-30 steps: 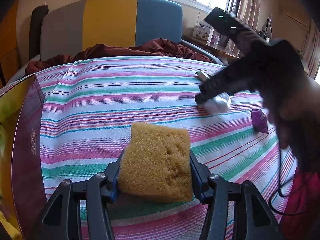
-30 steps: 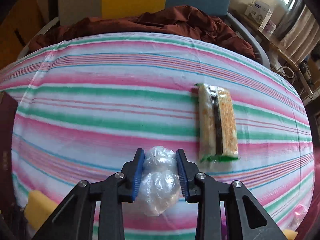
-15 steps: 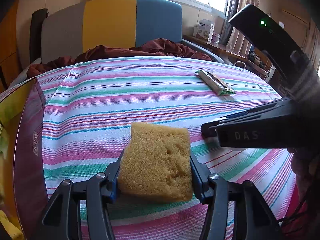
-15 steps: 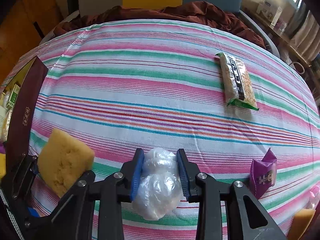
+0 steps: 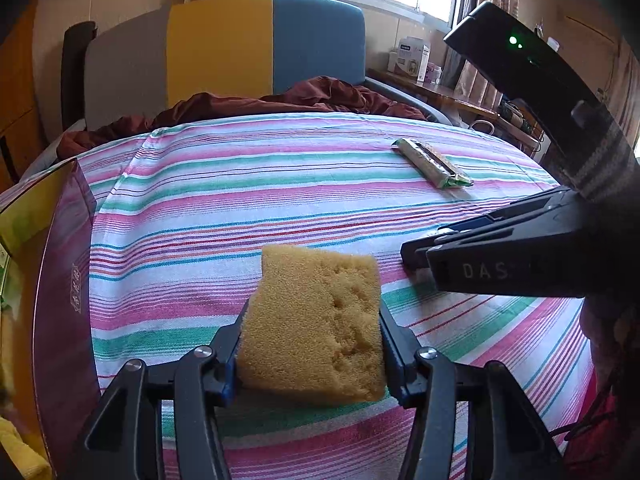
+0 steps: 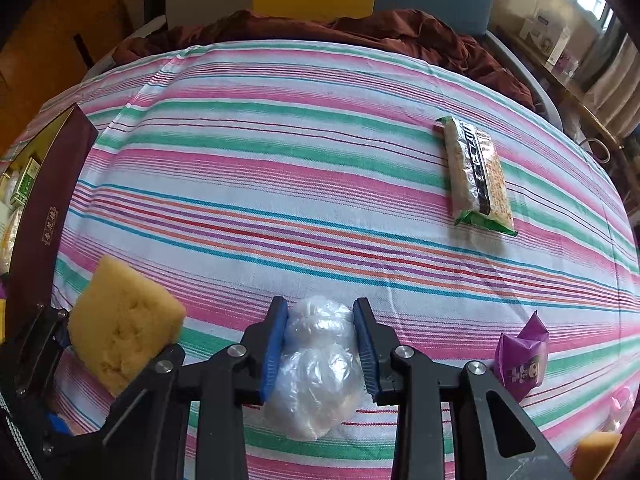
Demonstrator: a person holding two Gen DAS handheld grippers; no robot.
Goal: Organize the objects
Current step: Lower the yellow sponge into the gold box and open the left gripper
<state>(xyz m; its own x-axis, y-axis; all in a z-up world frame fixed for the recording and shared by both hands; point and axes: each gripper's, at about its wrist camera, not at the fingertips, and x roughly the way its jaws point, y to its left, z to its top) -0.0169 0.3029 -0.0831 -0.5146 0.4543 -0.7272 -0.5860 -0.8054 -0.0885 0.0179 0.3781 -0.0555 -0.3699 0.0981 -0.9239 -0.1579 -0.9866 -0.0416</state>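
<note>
My left gripper [image 5: 312, 320] is shut on a yellow sponge [image 5: 316, 320] held above the striped cloth; the sponge also shows in the right wrist view [image 6: 120, 328]. My right gripper [image 6: 320, 324] is shut on a clear plastic bag bundle [image 6: 316, 368]; the gripper's body shows at the right of the left wrist view [image 5: 500, 256]. A long snack bar packet [image 6: 478, 176] lies on the cloth at the far right. A purple snack packet [image 6: 520, 360] lies at the near right.
A dark red box [image 5: 64, 280] with items inside stands open at the left edge. A maroon blanket [image 5: 280, 100] and a chair back [image 5: 224, 48] lie beyond the striped cloth [image 6: 260, 160]. A second sponge corner [image 6: 596, 452] shows at bottom right.
My right gripper has drawn back toward the near left with the bag, ending beside the left gripper. The left gripper has held still with the sponge.
</note>
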